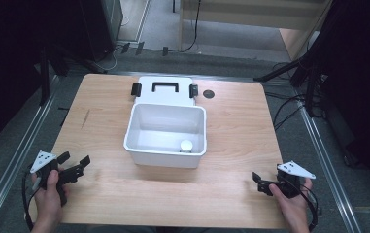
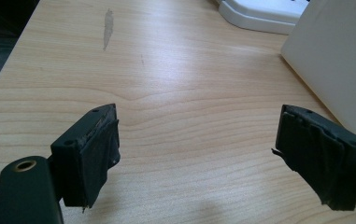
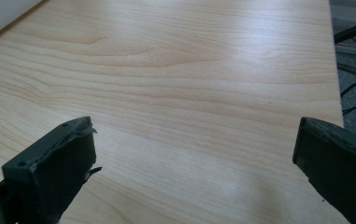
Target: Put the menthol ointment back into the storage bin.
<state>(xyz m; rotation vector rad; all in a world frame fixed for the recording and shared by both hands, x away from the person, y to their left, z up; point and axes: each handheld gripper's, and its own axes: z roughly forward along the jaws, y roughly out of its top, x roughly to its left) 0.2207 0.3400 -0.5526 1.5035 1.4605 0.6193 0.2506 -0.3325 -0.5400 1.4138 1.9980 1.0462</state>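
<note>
Box (image 1: 165, 130), white, lid open, at frame centre on table (image 1: 231, 126), well apart from left gripper (image 1: 75, 165) at lower left and right gripper (image 1: 261, 184) at lower right, jaws wide, empty.

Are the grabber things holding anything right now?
No. The left hand-held gripper and the right hand-held gripper both have open jaws with bare table between them. The white box is untouched.
</note>
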